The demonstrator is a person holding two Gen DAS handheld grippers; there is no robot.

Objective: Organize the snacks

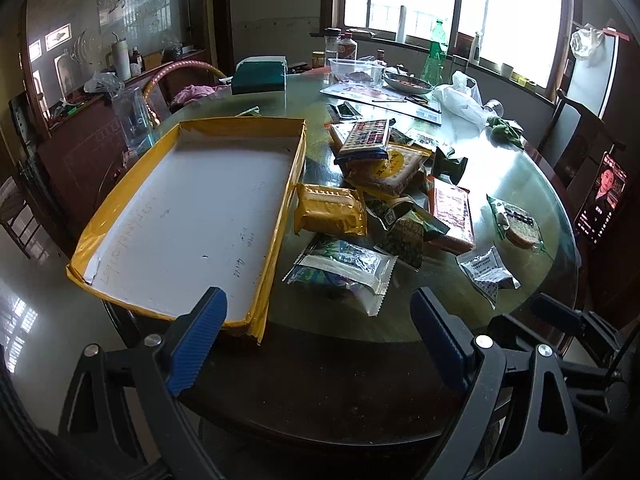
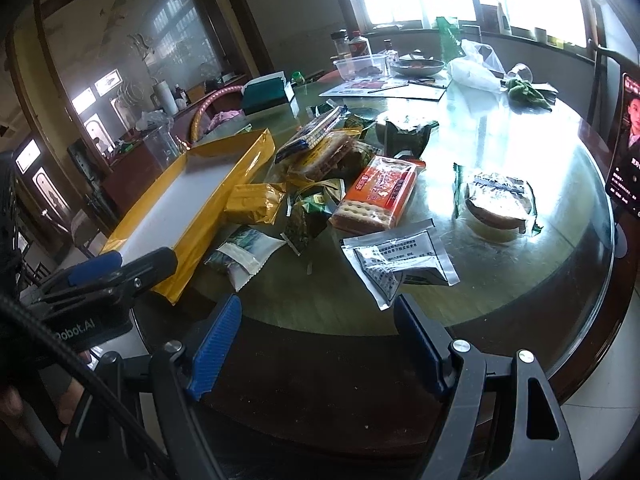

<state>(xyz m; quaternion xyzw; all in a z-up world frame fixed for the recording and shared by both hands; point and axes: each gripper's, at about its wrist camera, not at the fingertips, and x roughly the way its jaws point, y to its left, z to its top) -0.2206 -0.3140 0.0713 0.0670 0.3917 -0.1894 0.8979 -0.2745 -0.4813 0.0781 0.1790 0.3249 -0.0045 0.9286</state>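
Note:
A shallow yellow-rimmed box [image 1: 280, 216] with a bare white floor lies at the left of the round glass-topped table [image 1: 520, 184]; its long wall [image 2: 224, 196] shows in the right wrist view too. Beside it sits a pile of snack packets: a golden pack [image 1: 330, 210], an orange cracker pack [image 2: 380, 192], a blue-edged cracker pack [image 1: 366, 140], a silver pouch [image 2: 400, 260], a white-green packet [image 1: 344, 268]. My left gripper [image 1: 318, 316] hangs open over the table's near edge, holding nothing. My right gripper [image 2: 318, 322] is open too, short of the silver pouch.
At the far side of the table stand a clear tub [image 1: 354, 70], a metal dish [image 1: 408, 82], a green bottle [image 1: 436, 54], jars, a white plastic bag [image 1: 460, 98] and a teal box [image 1: 258, 76]. A lit phone [image 1: 600, 200] stands at the right. Chairs ring the table.

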